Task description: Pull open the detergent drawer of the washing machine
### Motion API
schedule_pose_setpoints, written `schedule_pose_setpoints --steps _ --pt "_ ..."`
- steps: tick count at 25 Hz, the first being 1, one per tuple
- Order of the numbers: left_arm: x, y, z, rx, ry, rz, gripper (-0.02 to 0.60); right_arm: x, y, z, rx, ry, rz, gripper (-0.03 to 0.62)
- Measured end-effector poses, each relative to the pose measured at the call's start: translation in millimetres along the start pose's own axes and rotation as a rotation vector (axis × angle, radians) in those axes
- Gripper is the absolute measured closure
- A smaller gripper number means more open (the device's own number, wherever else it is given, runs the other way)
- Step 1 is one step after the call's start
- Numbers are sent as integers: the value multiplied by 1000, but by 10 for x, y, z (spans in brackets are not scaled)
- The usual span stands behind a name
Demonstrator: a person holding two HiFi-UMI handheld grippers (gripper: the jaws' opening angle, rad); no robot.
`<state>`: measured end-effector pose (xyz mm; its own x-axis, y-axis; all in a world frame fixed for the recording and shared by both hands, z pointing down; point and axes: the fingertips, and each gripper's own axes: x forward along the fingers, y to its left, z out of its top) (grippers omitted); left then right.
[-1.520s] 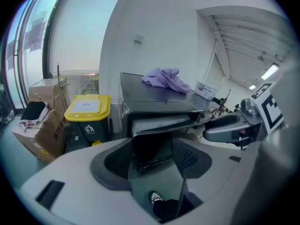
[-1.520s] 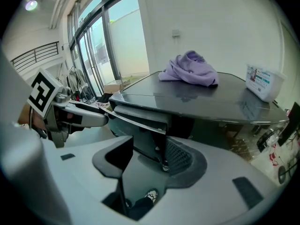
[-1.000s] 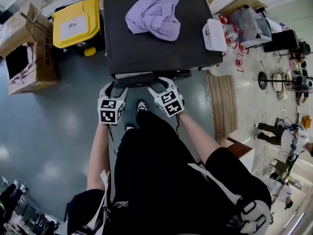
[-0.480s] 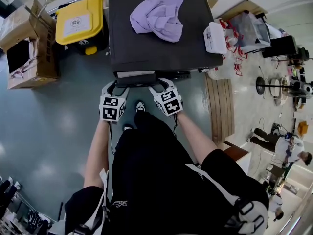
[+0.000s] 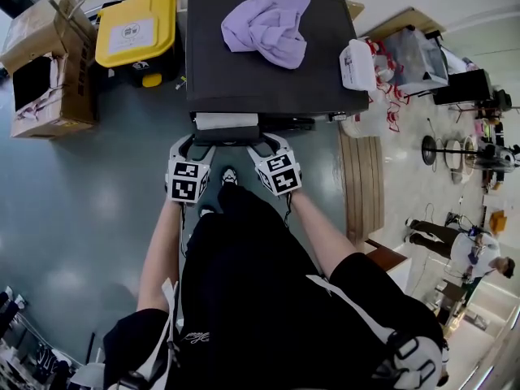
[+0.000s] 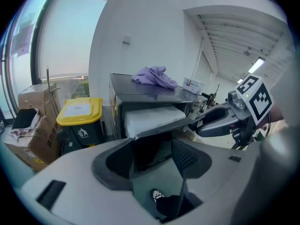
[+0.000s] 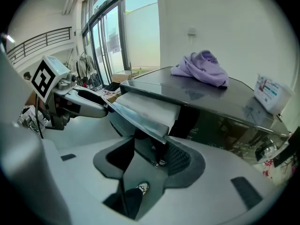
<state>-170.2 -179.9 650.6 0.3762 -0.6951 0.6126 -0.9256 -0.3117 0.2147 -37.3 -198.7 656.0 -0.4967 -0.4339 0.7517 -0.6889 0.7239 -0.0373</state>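
The left tool (image 6: 151, 146) is closed on the left end of the drawer (image 5: 226, 122), whose dark face fills the gap between its jaws, and it slants down onto it from the near left. The drawer sits in the left part of the near side of the washing machine (image 5: 268, 88). It is already part-way out, with a strip of its white inside showing between the machine and the dark face. The right tool (image 7: 149, 154) takes the right end of the same face. Its jaws have just been closing a little and now stand fairly wide with the drawer between them, their pads on it as far as I can judge. To do this pull well, I would draw both ends toward the near side at the same pace, so the drawer does not skew and bind in its slot. Both tools point downward, so the pull should run level along the drawer's own line, not down, which would pry at the face. The grip should be firm but not crushing, and the pull should ease near the end, where such drawers usually meet a stop. The person (image 5: 268, 299) stands close behind the tools, so stepping back may give more room. The purple cloth (image 5: 268, 24) and the white box (image 5: 357, 62), farther back and to the right on top, lie clear of the drawer.
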Motion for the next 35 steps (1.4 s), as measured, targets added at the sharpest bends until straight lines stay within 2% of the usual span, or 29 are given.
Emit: schedule_pose_setpoints --steps 18,35 --pt "-155 -161 -258 11 4 22 325 -104 181 -287 20 3 3 391" --pt "-297 -266 -351 2 -1 27 325 -256 293 -373 26 10 -4 391"
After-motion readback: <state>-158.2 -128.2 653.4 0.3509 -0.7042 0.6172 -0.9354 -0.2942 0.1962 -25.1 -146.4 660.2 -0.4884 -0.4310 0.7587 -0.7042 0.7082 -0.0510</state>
